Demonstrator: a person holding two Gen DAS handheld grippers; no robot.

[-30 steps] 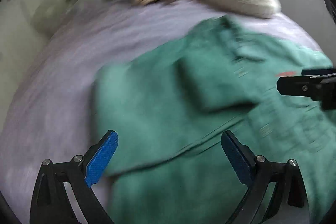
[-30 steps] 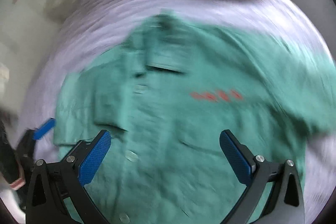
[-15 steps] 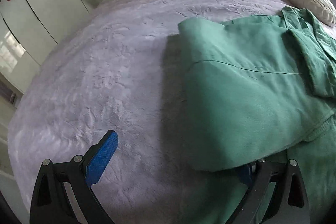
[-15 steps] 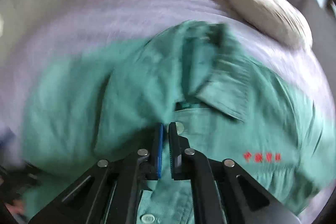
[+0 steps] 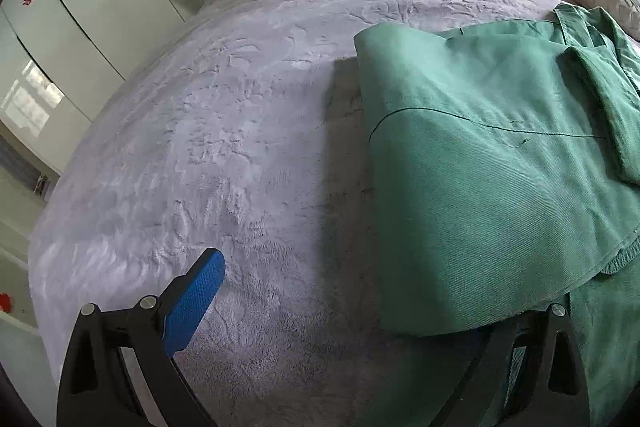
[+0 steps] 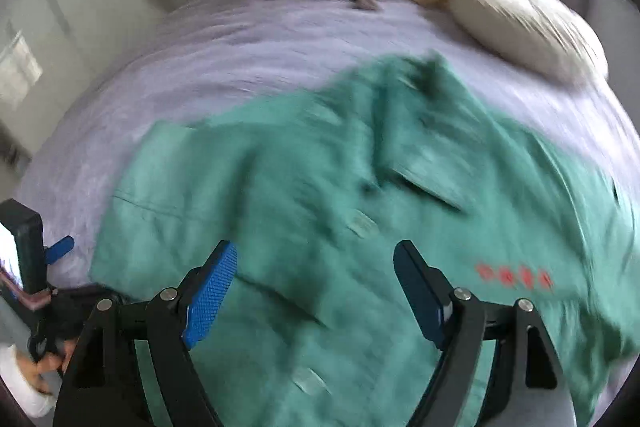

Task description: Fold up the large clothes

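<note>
Green shirt point(image 6: 320, 187) on purple bed cover point(image 5: 240, 127), left side folded inward. Right gripper point(image 6: 316, 291), pinched shut half second ago, now spread, likely released fold. Left gripper point(image 5: 360, 307) wide apart, one finger under shirt edge; view blurred.

We see a large green work shirt point(image 6: 320, 195) lying front-up and partly folded. Its left side point(image 5: 480, 163), sleeve included, is turned over onto the body and shows a straight stitched seam. The collar point(image 6: 420, 131) lies open toward the far end. Pale buttons point(image 6: 362, 223) run down the front placket, and small red lettering point(image 6: 514, 277) marks the chest. The right-wrist view is motion-blurred.
</note>
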